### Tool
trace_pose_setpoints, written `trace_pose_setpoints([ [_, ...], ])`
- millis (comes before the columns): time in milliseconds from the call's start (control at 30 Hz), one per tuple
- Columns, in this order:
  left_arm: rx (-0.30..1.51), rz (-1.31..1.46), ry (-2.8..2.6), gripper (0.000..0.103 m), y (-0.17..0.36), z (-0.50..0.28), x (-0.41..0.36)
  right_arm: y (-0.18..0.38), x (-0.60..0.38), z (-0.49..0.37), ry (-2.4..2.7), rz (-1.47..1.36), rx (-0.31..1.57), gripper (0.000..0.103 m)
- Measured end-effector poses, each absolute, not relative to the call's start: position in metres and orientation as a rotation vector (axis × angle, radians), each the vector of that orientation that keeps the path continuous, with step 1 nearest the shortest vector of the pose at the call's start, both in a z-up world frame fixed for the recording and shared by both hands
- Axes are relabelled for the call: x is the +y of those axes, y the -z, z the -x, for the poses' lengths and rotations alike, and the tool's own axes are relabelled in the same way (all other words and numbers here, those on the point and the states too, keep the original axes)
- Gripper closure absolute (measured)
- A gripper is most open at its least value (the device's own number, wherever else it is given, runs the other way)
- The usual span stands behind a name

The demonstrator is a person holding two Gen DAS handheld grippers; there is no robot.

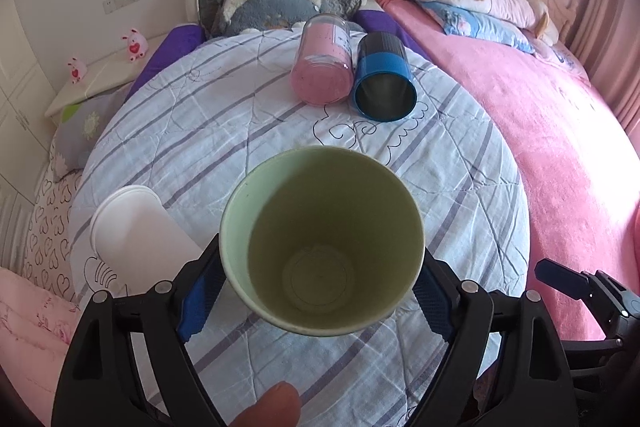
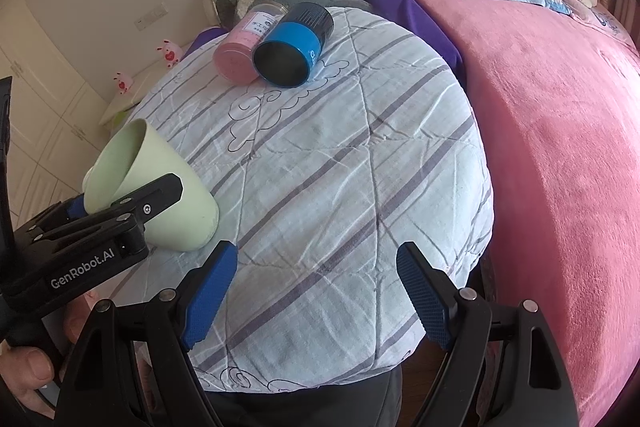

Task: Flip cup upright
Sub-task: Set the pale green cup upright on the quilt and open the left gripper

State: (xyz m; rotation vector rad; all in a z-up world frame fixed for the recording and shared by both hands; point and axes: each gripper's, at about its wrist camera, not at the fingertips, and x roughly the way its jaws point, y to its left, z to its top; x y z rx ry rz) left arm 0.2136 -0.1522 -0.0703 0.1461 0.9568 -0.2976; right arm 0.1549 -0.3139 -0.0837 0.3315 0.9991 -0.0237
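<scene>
Both left tongs (image 1: 316, 295) around tilted cup (image 1: 322, 243)

White lettering reading "GenRobot.AI" stands on the black body of the left hand-held gripper (image 2: 120, 199), seen at the near left in the right wrist view. The pink jar (image 2: 244, 45), lying on its side at the far end of the bed, carries a white label (image 2: 262, 21) with dark print, too small and blurred to read in either view. The blue can (image 2: 294, 45) just right of it bears pale marks on its side that cannot be made out.
</scene>
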Motion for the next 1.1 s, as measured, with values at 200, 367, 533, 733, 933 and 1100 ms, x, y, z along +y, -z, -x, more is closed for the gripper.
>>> trace_pose_setpoints([
  [200,0.944,-0.146,0.297,0.014,0.065,-0.211,-0.150,0.081,-0.312,-0.151,0.025,-0.330,0.992,0.020],
  [367,0.924,-0.133,0.305,0.007,0.057,-0.209,-0.145,0.077,-0.311,-0.147,0.029,-0.328,0.981,0.020],
  [533,0.886,-0.109,0.324,0.002,0.042,-0.205,-0.139,0.071,-0.308,-0.143,0.031,-0.319,0.966,0.020],
  [733,0.826,-0.073,0.333,0.000,0.022,-0.196,-0.125,0.064,-0.302,-0.136,0.035,-0.310,0.948,0.020],
  [933,0.757,-0.076,0.308,0.000,0.002,-0.178,-0.108,0.052,-0.295,-0.126,0.037,-0.296,0.917,0.020],
  [1100,0.691,-0.096,0.281,0.000,-0.012,-0.153,-0.093,0.041,-0.282,-0.116,0.029,-0.277,0.887,0.020],
])
